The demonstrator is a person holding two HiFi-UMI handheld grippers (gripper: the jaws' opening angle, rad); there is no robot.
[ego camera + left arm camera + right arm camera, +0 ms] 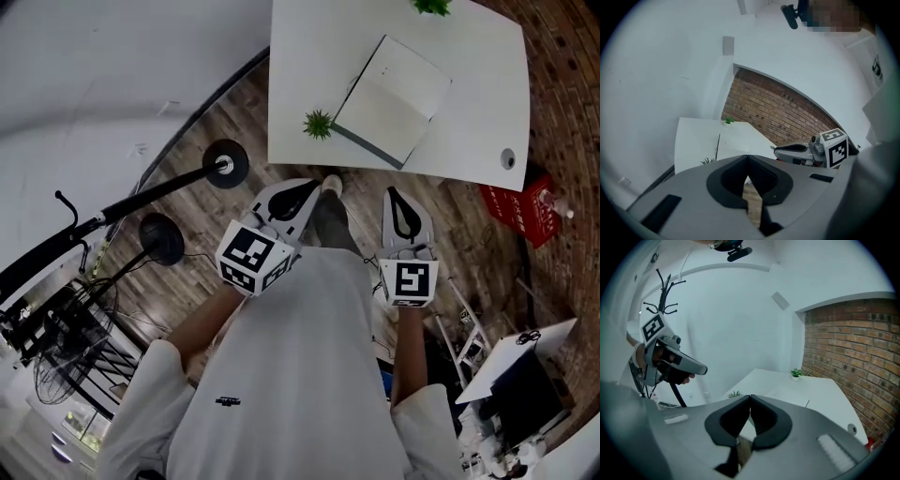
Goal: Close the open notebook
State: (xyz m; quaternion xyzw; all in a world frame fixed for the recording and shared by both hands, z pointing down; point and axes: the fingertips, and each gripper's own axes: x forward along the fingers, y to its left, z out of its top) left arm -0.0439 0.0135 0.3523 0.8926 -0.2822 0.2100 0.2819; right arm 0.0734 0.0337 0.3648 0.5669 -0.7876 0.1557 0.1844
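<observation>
The notebook (392,98) lies on the white desk (478,84), well ahead of the left gripper (314,187) and right gripper (394,194), whose fingers are clenched on nothing (tips meeting), so a blunt push at the cover might slide it into the small plant (318,124) beside it.

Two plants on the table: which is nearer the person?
The plant at the near edge of the table, beside the notebook; the other plant sits at the far edge.
</observation>
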